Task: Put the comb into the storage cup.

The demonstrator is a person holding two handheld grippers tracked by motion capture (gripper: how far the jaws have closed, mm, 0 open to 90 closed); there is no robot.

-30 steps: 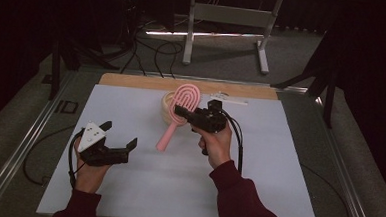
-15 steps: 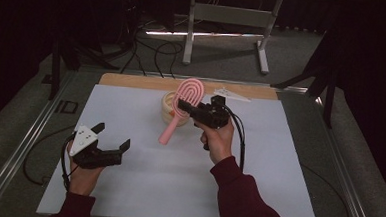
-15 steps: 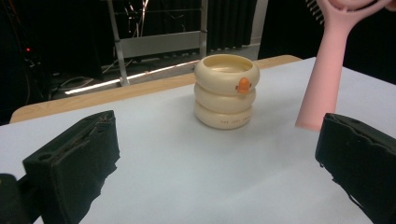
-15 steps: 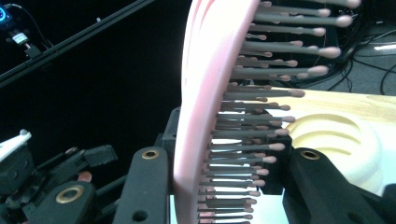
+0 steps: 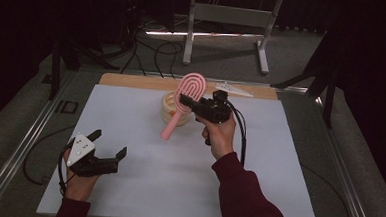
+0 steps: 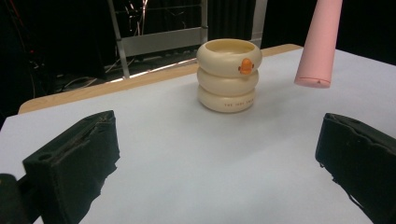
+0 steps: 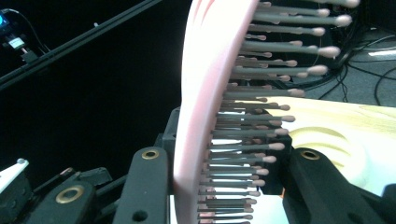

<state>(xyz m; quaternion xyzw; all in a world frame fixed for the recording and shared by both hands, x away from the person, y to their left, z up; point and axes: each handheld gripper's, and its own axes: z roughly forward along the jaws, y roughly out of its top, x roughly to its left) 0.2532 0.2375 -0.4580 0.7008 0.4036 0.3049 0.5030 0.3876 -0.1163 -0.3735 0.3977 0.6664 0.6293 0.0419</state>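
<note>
My right gripper (image 5: pixel 187 102) is shut on a pink hairbrush (image 5: pixel 190 90) and holds it in the air, head up and handle (image 5: pixel 171 126) slanting down to the left. The right gripper view has the bristled head (image 7: pixel 201 93) clamped between the jaws. Just behind the brush, a cream cup (image 5: pixel 170 109) shaped like stacked rings stands on the white mat (image 5: pixel 142 186). It carries a small orange mark (image 6: pixel 246 66). My left gripper (image 5: pixel 110 142) is low at the near left, open with nothing in it. Its view takes in the cup (image 6: pixel 228 74) and the brush's handle tip (image 6: pixel 320 42).
A wooden board's edge (image 5: pixel 132 81) runs along the mat's far side, and a pale three-cornered plate (image 5: pixel 234 89) lies on it. Behind the table stand a metal frame (image 5: pixel 225 20) and floor cables (image 5: pixel 149 48). Metal rails (image 5: pixel 24 144) border the table on the left.
My left hand has drifted a little toward the near left corner and sunk closer to the mat. The right hand and the brush have stayed almost where they were.
</note>
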